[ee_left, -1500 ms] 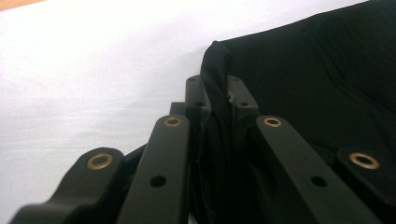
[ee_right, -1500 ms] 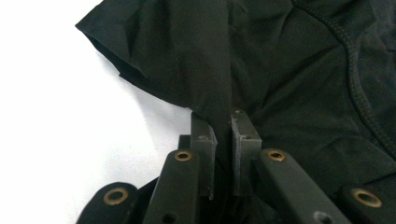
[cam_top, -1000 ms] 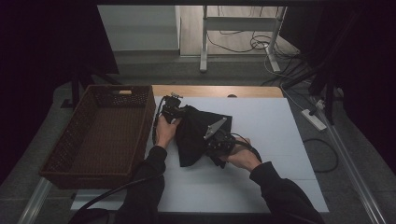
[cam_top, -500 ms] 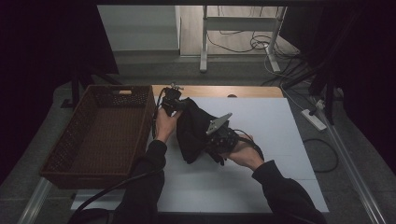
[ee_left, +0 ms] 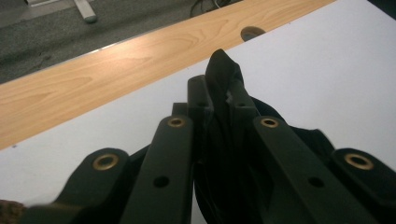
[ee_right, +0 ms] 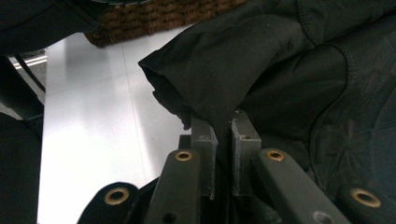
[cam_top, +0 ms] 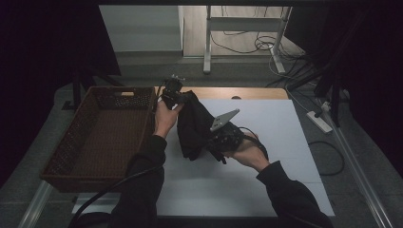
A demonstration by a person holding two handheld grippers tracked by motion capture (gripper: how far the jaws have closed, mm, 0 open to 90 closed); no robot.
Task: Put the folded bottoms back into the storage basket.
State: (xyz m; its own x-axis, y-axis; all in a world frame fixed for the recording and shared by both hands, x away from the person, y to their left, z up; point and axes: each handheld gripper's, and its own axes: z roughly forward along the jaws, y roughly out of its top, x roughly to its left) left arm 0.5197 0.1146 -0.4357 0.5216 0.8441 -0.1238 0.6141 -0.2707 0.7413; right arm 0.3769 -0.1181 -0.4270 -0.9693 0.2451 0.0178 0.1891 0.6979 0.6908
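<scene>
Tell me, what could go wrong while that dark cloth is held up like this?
Each gripper, left and right, pinches only a narrow fold of the black garment, so the fabric might slip free. Its loose lower part hangs near the white table and could drag, or snag the wicker basket rim.

Your left gripper [cam_top: 172, 92]: jaws clamped tight, held up at the far side | your right gripper [cam_top: 223, 140]: jaws pinched together, nearer you, forearms angled inward.

A lab-like recording room; black curtains [cam_top: 43, 42] flank the white-topped table [cam_top: 266, 142]; loose cables [cam_top: 256, 45] and a power strip [cam_top: 319, 121] lie on the floor beyond it.
</scene>
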